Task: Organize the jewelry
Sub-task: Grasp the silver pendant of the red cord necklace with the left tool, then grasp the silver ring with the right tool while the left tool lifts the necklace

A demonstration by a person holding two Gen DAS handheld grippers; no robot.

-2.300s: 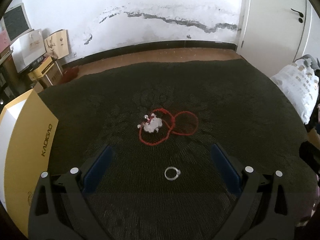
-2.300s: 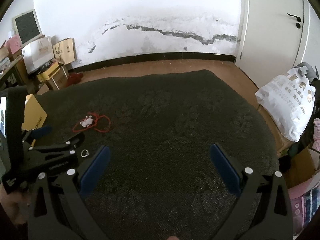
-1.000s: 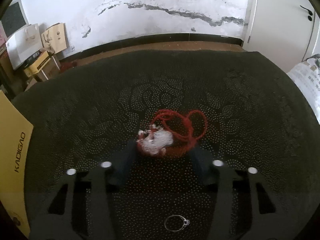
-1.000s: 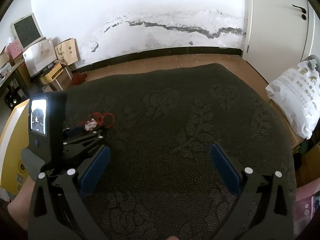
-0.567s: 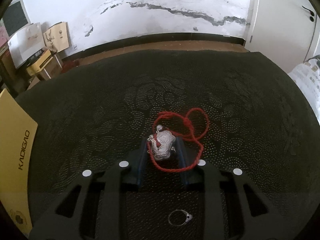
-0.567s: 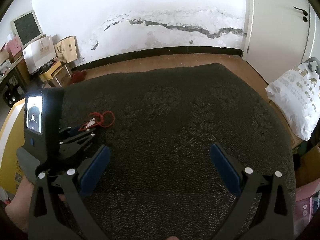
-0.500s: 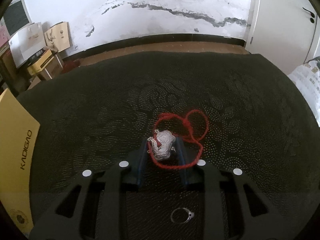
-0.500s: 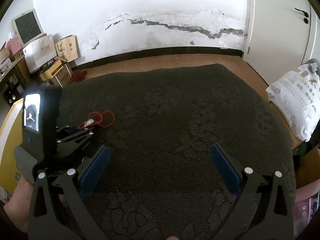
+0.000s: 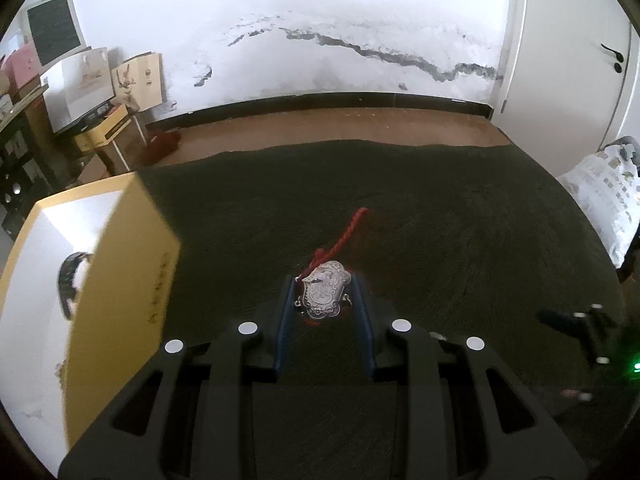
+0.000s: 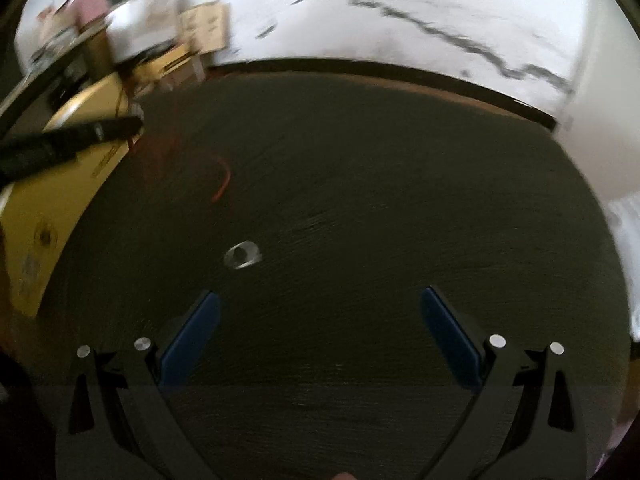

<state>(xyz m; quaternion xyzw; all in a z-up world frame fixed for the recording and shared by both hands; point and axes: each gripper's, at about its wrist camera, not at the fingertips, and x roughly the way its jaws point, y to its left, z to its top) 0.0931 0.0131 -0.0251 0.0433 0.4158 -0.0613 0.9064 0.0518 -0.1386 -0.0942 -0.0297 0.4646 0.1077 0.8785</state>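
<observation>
Dark textured cloth (image 9: 440,240); ornate embossed silver pendant (image 9: 325,293), red cord (image 9: 348,232).

The pendant (image 9: 325,293) sits between the fingers (image 9: 285,320) of the left gripper (image 9: 324,312), above the bench (image 9: 460,240), and its cord (image 9: 347,232) trails away ahead of it. To the left of that gripper, the box (image 9: 92,280) stands on the bench's left side. In the right wrist view, the ring (image 10: 242,255) lies on the bench ahead of the right gripper (image 10: 320,332), nearer its left finger, with the cord farther ahead and to the left.
</observation>
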